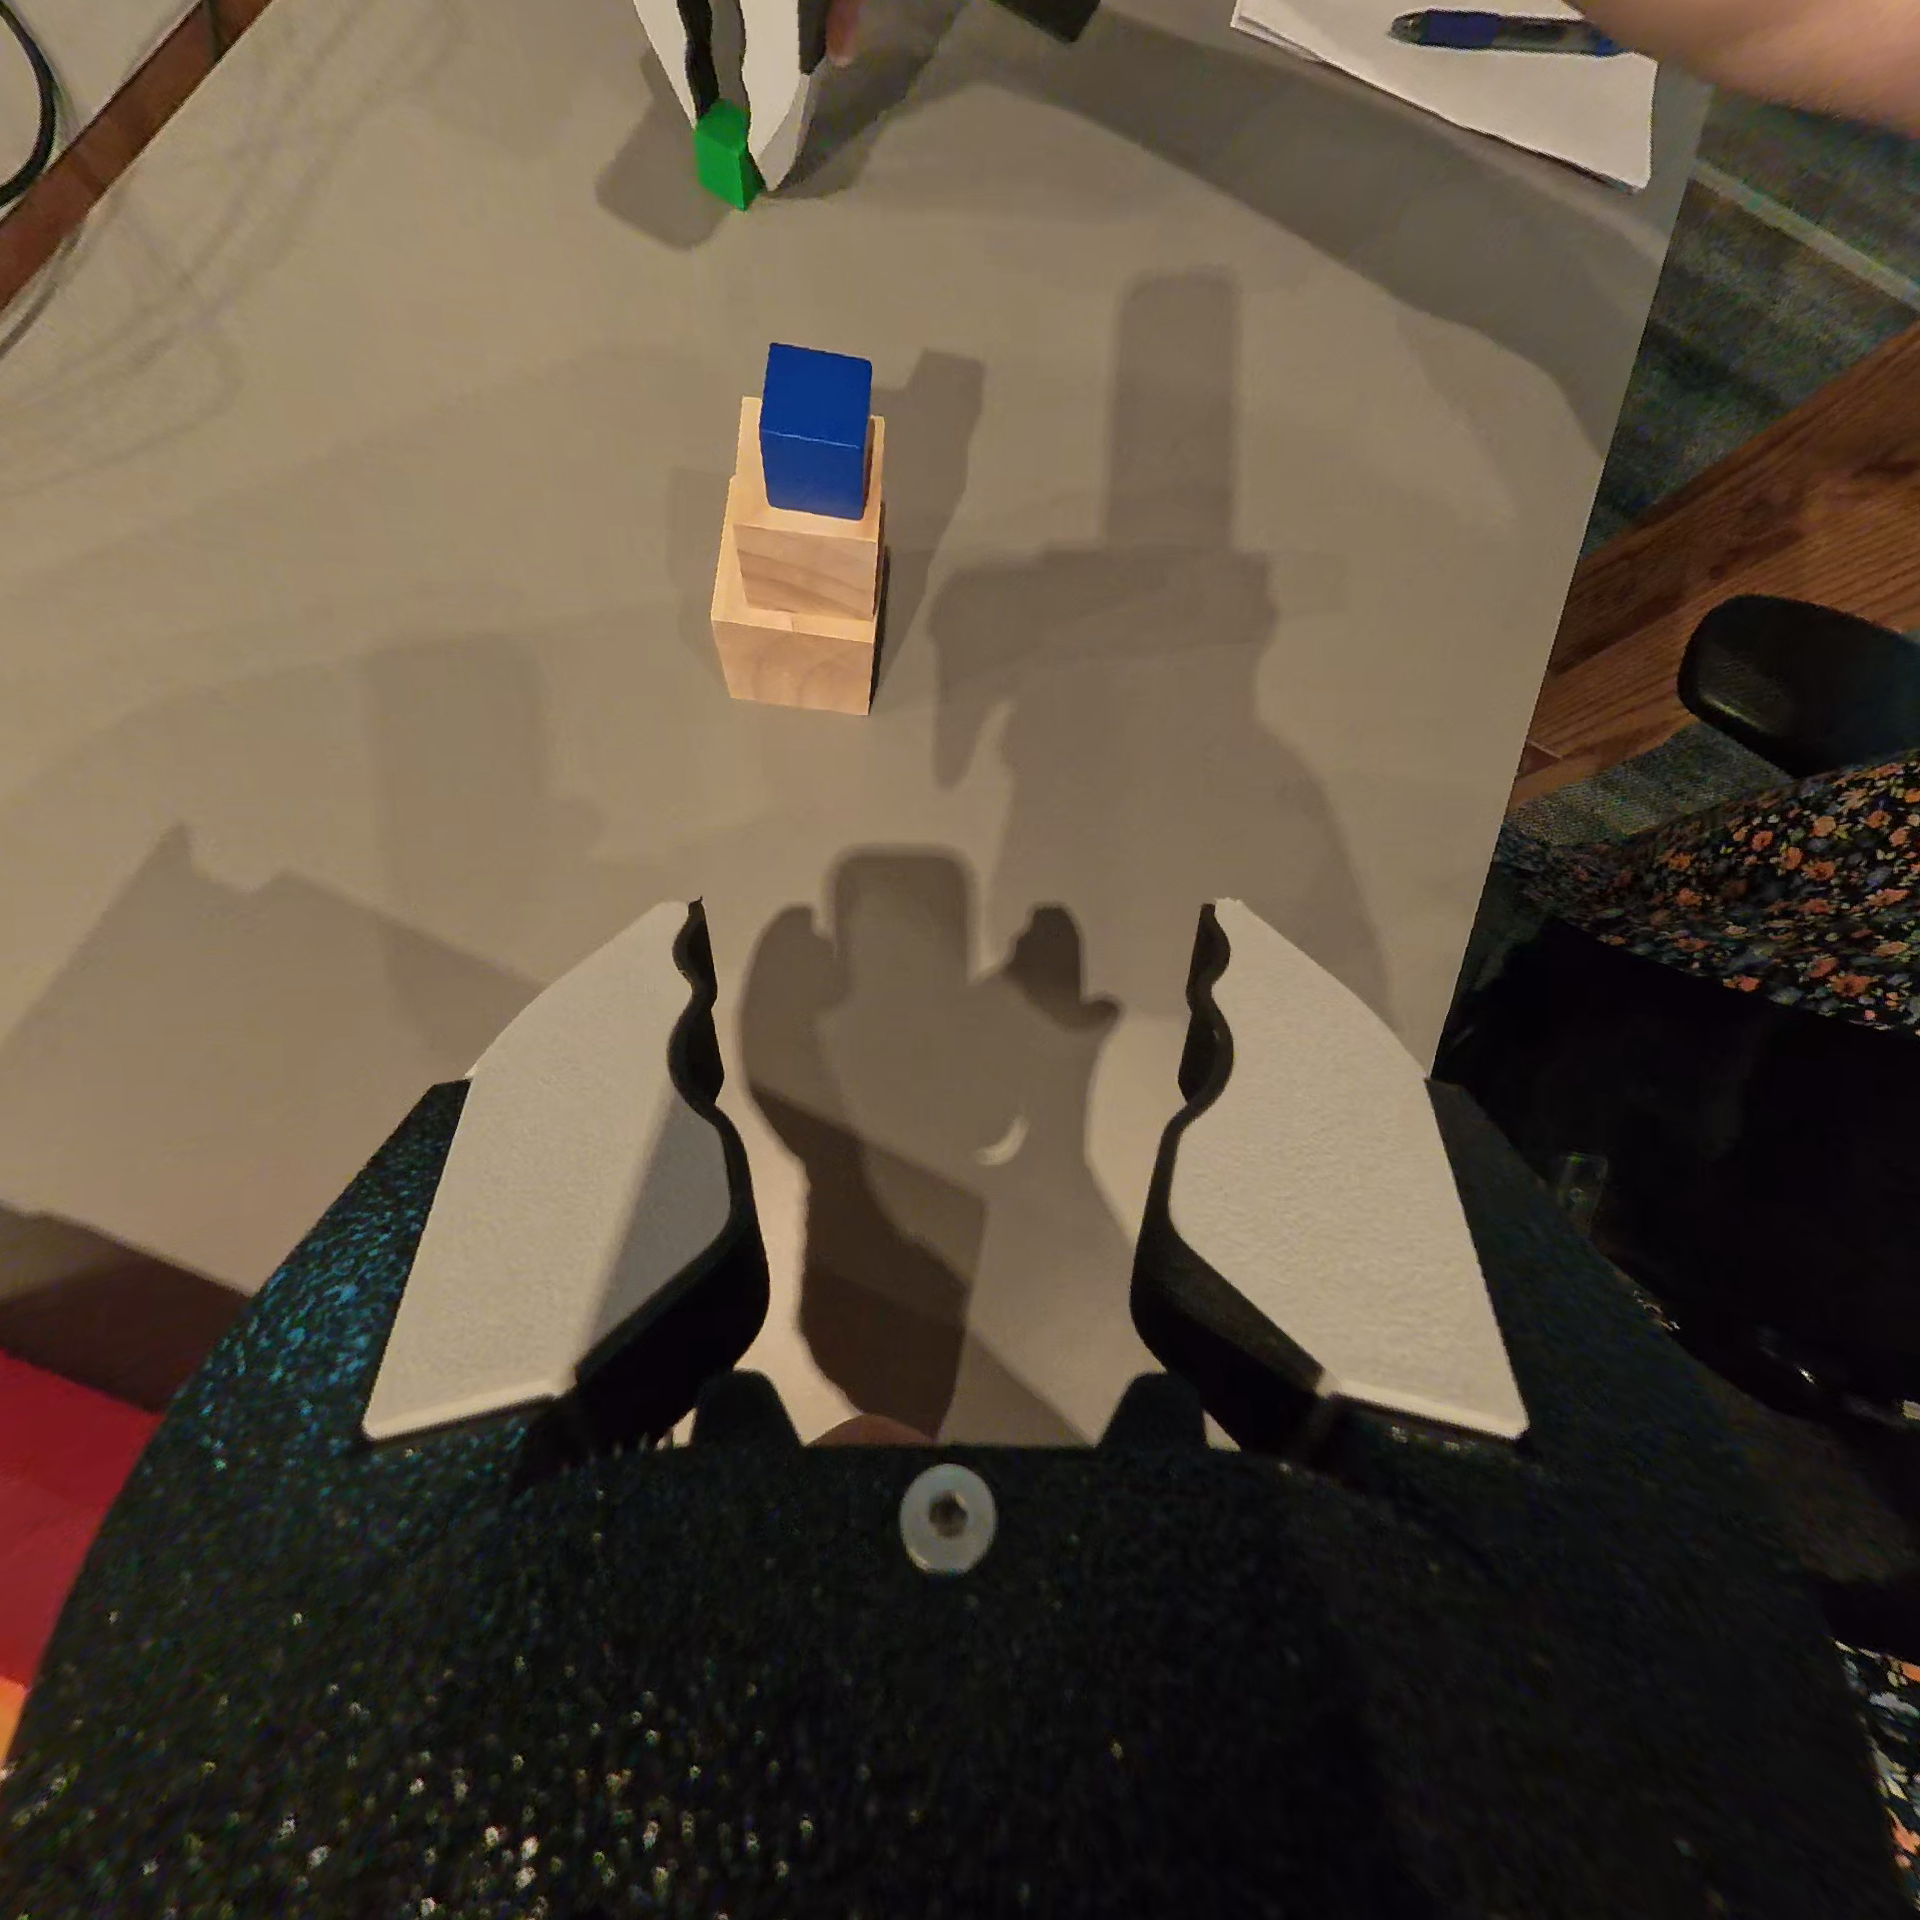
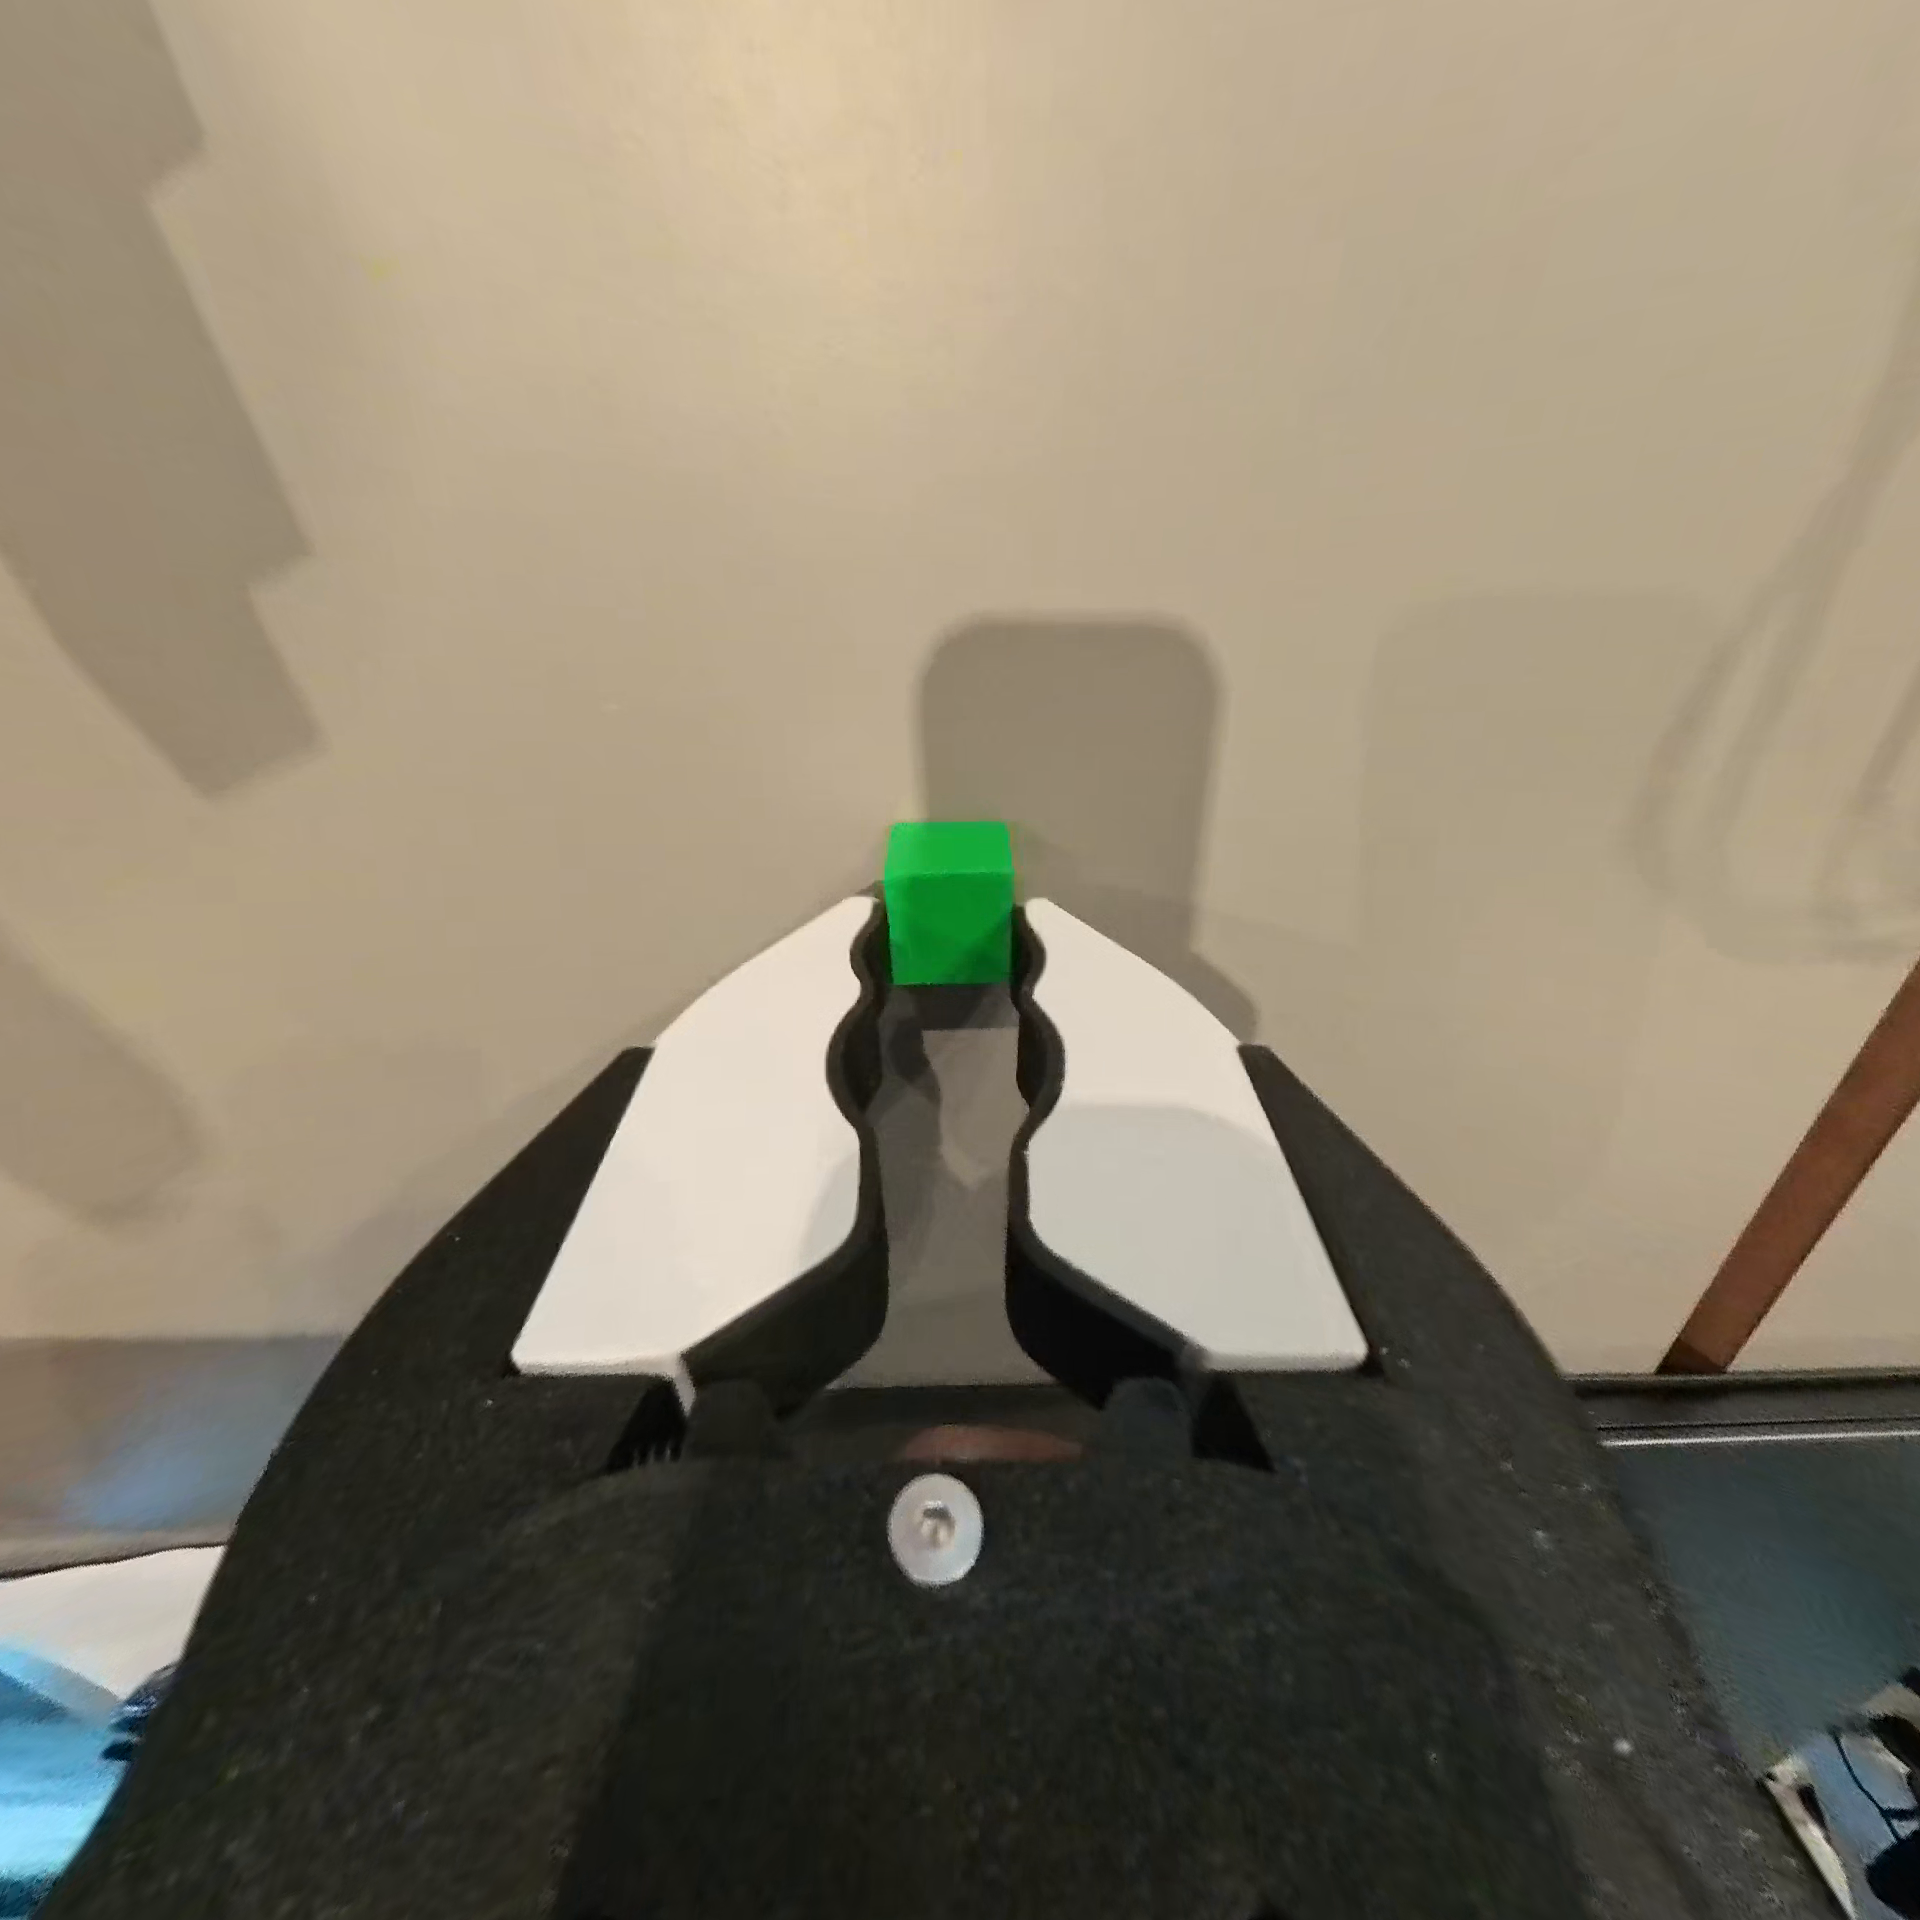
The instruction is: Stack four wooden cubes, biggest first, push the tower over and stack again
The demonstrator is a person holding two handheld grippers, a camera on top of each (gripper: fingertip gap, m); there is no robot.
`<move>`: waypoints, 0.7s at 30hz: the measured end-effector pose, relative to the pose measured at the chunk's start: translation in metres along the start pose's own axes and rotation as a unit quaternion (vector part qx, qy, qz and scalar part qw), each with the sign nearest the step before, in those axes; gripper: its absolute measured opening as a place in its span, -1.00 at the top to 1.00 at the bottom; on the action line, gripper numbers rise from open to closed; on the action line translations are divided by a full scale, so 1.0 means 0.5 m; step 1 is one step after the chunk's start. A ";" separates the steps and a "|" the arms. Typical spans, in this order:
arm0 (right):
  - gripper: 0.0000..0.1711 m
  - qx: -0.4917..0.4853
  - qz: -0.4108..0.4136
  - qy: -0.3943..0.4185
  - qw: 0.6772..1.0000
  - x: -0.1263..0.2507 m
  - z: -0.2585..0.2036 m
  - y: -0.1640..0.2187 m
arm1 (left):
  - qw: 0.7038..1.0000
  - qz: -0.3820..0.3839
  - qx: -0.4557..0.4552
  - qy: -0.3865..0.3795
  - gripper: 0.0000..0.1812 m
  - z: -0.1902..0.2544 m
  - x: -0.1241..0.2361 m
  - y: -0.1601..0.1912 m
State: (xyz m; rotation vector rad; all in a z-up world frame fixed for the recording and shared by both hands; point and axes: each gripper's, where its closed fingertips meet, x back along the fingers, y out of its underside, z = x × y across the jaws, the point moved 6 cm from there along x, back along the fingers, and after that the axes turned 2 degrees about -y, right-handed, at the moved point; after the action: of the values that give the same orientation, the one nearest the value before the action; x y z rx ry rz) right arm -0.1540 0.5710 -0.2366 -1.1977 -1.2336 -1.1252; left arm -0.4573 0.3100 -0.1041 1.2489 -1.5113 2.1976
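Observation:
A stack of blocks stands on the grey mat (image 1: 312,520): a blue block (image 1: 816,431) on a smaller wooden block (image 1: 805,566) on a larger wooden block (image 1: 795,655). My left gripper (image 1: 951,914) is open and empty, well short of the stack. My right gripper (image 2: 948,920) is shut on a small green cube (image 2: 948,904), held between its fingertips above the mat. In the left wrist view the right gripper (image 1: 743,125) shows at the far edge with the green cube (image 1: 732,156), beyond the stack.
White paper (image 1: 1507,94) with a blue pen (image 1: 1496,31) lies at the far right of the mat. A wooden tabletop (image 1: 1766,488) shows past the mat's right edge, with a black chair arm (image 1: 1797,675) and floral cloth (image 1: 1766,883). A black cable (image 1: 31,114) lies far left.

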 end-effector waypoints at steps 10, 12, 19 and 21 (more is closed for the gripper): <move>0.76 -0.002 0.005 -0.001 1.000 0.025 -0.012 -0.011 | 1.000 0.000 -0.001 0.002 0.05 0.002 -0.001 -0.001; 0.76 0.001 0.006 0.000 1.000 0.045 -0.019 -0.021 | 1.000 0.000 -0.002 0.003 0.05 0.003 0.000 -0.002; 0.76 0.025 0.005 0.013 1.000 0.137 -0.058 -0.070 | 1.000 0.004 -0.007 0.003 0.05 0.009 0.005 -0.005; 0.76 0.033 0.001 0.015 0.999 0.159 -0.072 -0.085 | 1.000 0.006 -0.009 0.002 0.05 0.012 0.008 -0.007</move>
State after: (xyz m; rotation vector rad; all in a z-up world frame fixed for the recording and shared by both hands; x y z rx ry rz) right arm -0.1914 0.5349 -0.1547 -1.1288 -1.2367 -1.0890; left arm -0.4548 0.3054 -0.0980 1.2319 -1.5374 2.1886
